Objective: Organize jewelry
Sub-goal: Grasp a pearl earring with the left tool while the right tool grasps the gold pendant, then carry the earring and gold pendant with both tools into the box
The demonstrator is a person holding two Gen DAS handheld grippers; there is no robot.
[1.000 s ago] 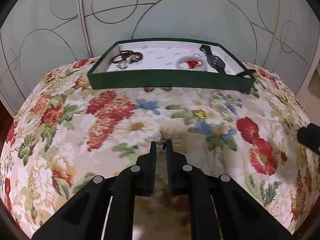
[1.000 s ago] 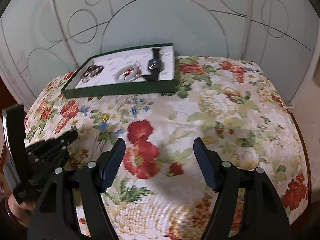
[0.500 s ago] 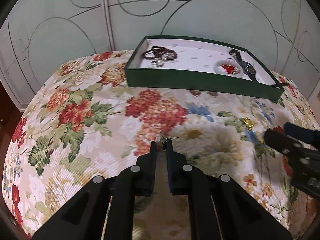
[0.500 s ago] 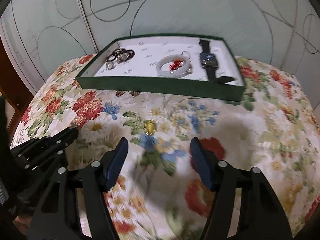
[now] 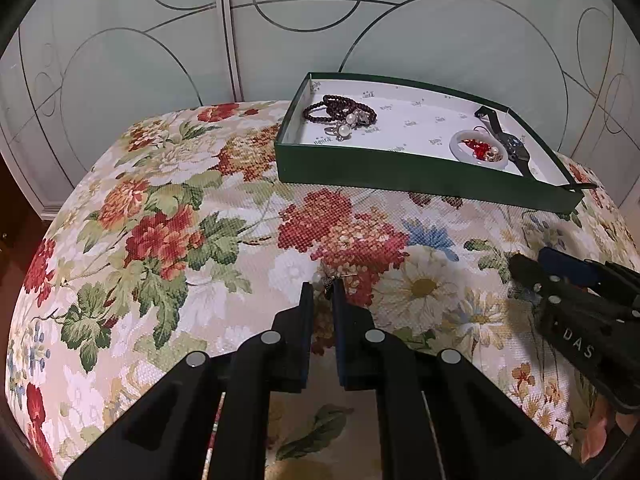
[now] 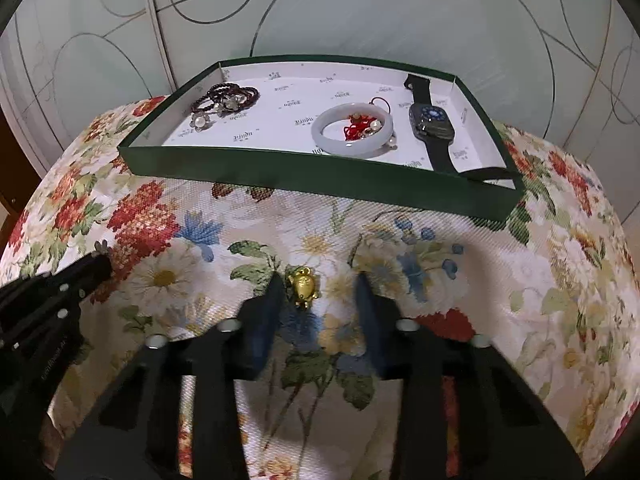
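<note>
My left gripper (image 5: 321,288) is shut on a small pearl earring (image 5: 325,279) and holds it above the floral cloth. My right gripper (image 6: 318,286) is open, its fingers either side of a small gold turtle charm (image 6: 302,285) that lies on the cloth close to the left finger. The green tray (image 6: 320,182) at the back holds a dark bead bracelet (image 6: 226,96), a pale jade bangle (image 6: 352,132) with red bits inside, and a black smartwatch (image 6: 432,124). The tray also shows in the left wrist view (image 5: 400,172).
The table is covered by a floral cloth (image 5: 180,220) that curves down at its edges. Frosted glass panels (image 6: 360,12) with circle lines stand right behind the tray. The right gripper's body (image 5: 580,312) shows at the right of the left wrist view.
My right gripper has moved left and forward until its fingers straddle the gold charm. My left gripper has swung left, still holding the earring.
</note>
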